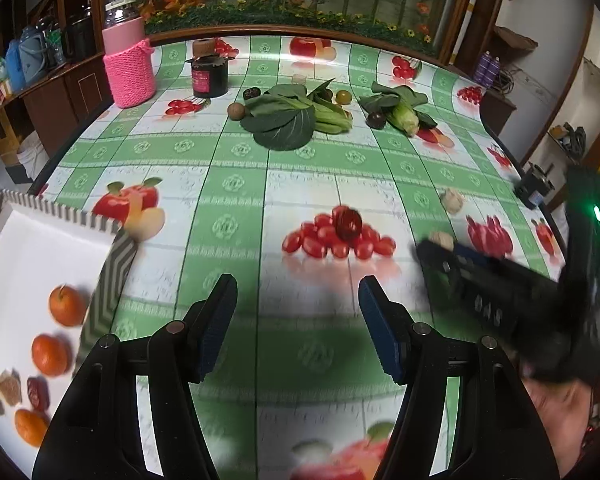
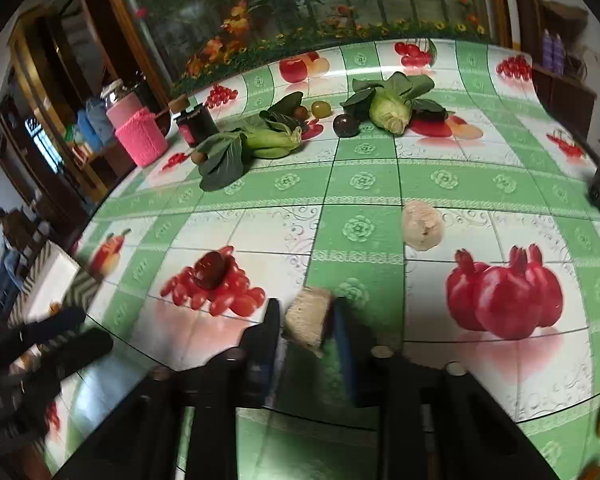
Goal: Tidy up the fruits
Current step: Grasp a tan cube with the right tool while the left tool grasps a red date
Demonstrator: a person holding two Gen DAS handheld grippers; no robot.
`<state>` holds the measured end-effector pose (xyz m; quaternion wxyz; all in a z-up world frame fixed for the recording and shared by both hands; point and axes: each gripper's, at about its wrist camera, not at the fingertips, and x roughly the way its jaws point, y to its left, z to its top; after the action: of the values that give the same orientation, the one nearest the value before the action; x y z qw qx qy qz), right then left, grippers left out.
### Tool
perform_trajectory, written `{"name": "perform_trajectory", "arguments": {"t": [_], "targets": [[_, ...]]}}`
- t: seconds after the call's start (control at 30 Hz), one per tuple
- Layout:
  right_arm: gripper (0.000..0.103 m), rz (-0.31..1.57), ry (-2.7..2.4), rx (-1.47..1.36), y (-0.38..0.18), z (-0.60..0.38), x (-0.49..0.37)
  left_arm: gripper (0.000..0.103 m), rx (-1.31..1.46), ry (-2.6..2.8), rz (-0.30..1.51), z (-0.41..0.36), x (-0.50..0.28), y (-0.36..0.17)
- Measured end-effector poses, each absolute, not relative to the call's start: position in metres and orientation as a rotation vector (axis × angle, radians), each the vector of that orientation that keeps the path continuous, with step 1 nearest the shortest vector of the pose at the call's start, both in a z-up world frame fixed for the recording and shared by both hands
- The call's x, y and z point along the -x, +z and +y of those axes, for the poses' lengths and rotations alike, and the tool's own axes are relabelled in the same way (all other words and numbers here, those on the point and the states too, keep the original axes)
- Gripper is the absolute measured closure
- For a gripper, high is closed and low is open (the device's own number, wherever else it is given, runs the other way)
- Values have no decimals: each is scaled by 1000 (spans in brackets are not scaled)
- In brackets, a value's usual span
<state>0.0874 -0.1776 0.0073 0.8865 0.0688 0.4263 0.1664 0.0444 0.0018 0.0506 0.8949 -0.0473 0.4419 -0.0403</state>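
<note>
Seen only from the left wrist: white box with grey zigzag rim (image 1: 112, 264) at lower left, holding orange mandarins (image 1: 66, 306). Left gripper (image 1: 298, 312) angled down over the fruit-print tablecloth (image 1: 240, 184), jaws apart, nothing between. Right gripper (image 2: 306, 326) clamped on a pale beige rough chunk (image 2: 306, 320). Nearby: dark red date (image 2: 211, 269), pale lumpy piece (image 2: 422, 226). Farther back: leafy greens (image 2: 256, 140).
</note>
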Motion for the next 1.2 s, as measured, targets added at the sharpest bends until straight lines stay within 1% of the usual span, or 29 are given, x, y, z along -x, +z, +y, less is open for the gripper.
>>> {"name": "perform_trajectory", "arguments": {"t": [0.03,0.4,0.57,0.6,0.63,0.67,0.7,0.9,1.0,1.2], "targets": [[82,889,354,-160,7,-181,-88,40,102,-82,921,0,-50,50],[83,890,351,-191,10,-200,-83,40,125,-130,1014,-24,-107,25],[83,906,359,-178,7,-197,-84,40,168,-159,1005,-23,-121,19],[83,905,359,-179,7,-197,-84,44,159,-168,1004,-24,-122,18],[83,905,360,-183,7,-197,-85,61,138,-164,994,-25,-122,19],[83,906,362,-187,7,-198,-85,71,120,-160,990,-26,-122,19],[83,905,363,-188,7,-197,-85,86,110,-165,991,-26,-121,18],[83,890,396,-176,8,-192,-82,86,100,-194,985,-18,-102,20],[83,883,410,-158,9,-187,-81,86,101,-202,964,-8,-80,27],[83,885,410,-231,7,-196,-76,86,116,-188,942,8,-65,36]]}}
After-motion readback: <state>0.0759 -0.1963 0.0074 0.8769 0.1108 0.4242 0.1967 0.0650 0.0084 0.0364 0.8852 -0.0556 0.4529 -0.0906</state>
